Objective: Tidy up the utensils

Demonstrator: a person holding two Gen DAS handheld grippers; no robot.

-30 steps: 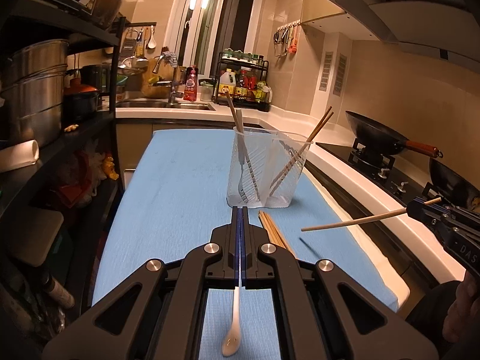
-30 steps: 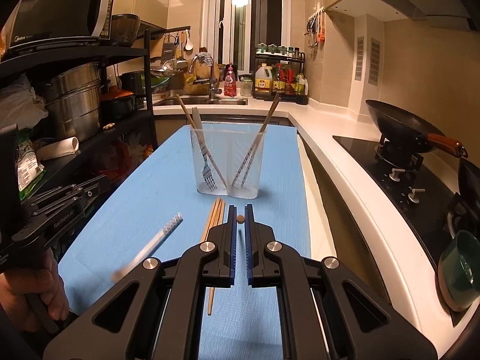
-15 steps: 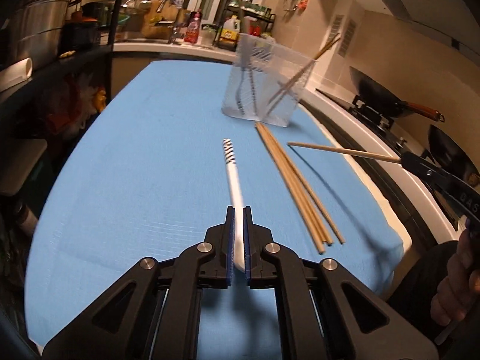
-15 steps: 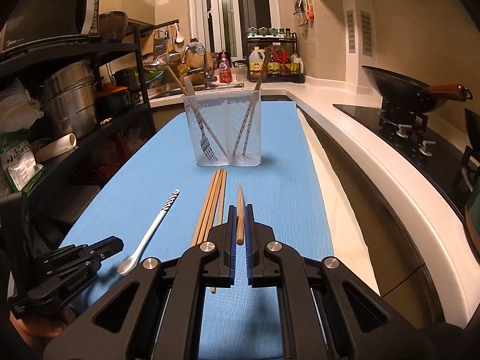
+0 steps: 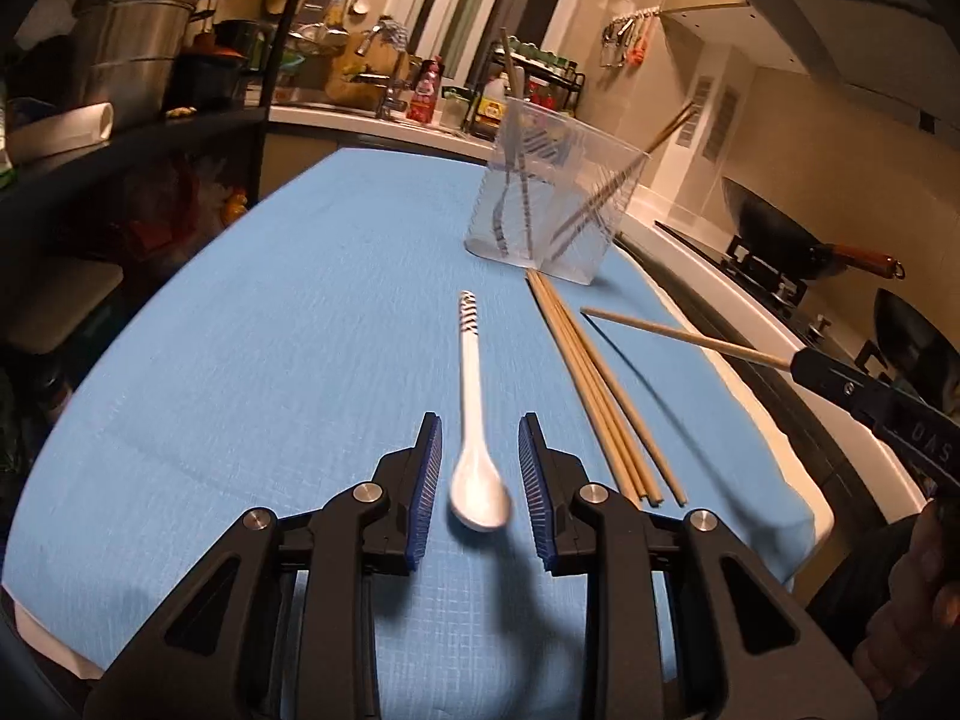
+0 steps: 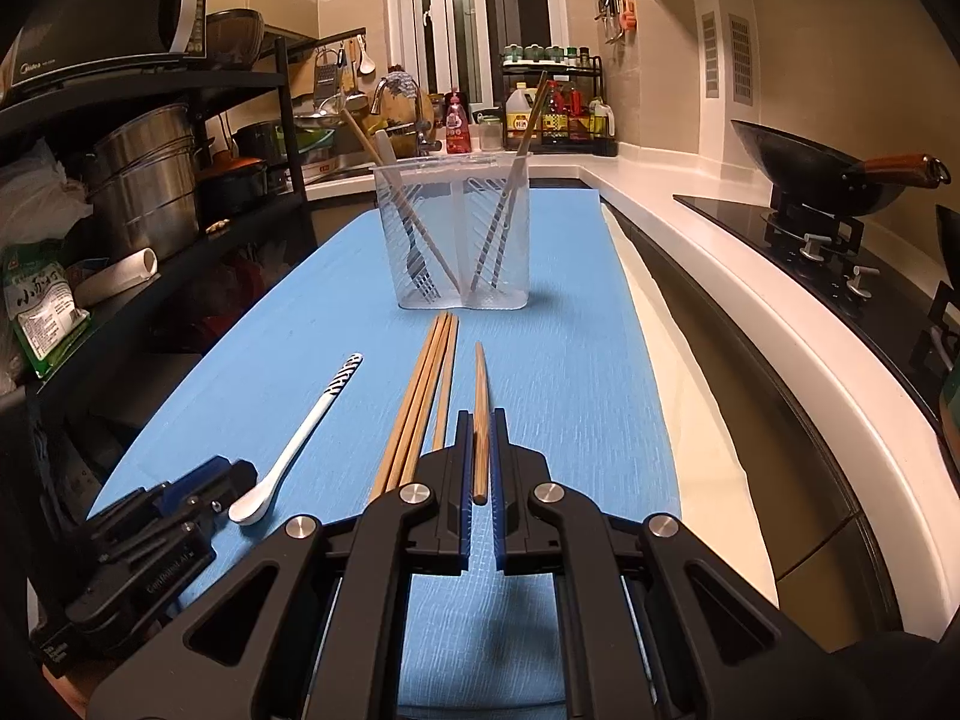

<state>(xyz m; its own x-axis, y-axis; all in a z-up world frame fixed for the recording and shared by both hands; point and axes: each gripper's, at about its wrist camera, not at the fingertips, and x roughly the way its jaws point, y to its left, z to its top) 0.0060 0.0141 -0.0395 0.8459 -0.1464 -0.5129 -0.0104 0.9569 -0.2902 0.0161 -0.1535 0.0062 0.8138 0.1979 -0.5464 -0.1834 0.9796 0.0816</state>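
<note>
A white spoon [image 5: 471, 384] with a striped handle lies on the blue cloth [image 5: 270, 330]. Its bowl sits between the jaws of my left gripper [image 5: 480, 423], which are opening, and the pads stand clear of it. My right gripper [image 6: 480, 417] is shut on one wooden chopstick [image 6: 480, 378], held low over the cloth and pointing at the clear plastic holder [image 6: 456, 234]. To the left of that chopstick lies a bundle of chopsticks [image 6: 420, 396]. A fork and more chopsticks stand in the holder. The left wrist view shows the right gripper [image 5: 807, 363] at the right, with its chopstick [image 5: 678, 333].
A dark shelf unit with steel pots [image 6: 144, 180] runs along the left of the cloth. To the right are a white counter edge [image 6: 690, 252] and a stove with a wok [image 6: 828, 174]. The sink and bottles stand behind the holder.
Both grippers have come down to the cloth. The left jaws have parted, and the spoon they held now lies flat. The right gripper's chopstick now sits beside the bundle.
</note>
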